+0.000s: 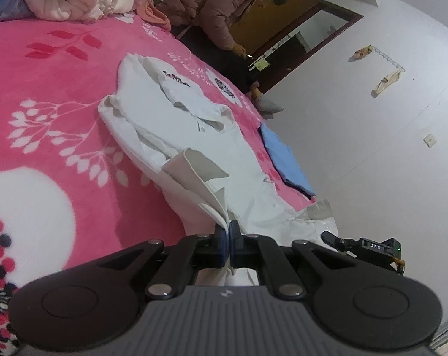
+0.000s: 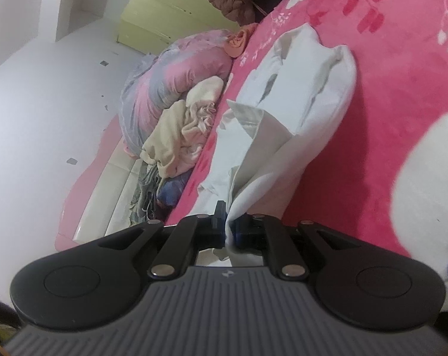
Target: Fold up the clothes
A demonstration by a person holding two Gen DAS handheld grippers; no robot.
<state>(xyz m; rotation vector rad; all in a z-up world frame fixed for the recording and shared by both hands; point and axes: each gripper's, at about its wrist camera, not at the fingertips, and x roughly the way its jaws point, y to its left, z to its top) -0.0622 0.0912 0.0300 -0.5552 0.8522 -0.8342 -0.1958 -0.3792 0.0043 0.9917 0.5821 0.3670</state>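
White shirt (image 1: 194, 124) lies lengthwise on the bed (image 1: 60, 95), its sides already turned in toward the middle, collar at the far end. You have the near hem pinched at two corners: left gripper (image 1: 228, 237) and right gripper (image 2: 229, 225) are both clamped tight on the cloth. What's left, I judge, is bringing the hem up to the collar. A folded blue garment (image 1: 283, 160) sits just beside it.
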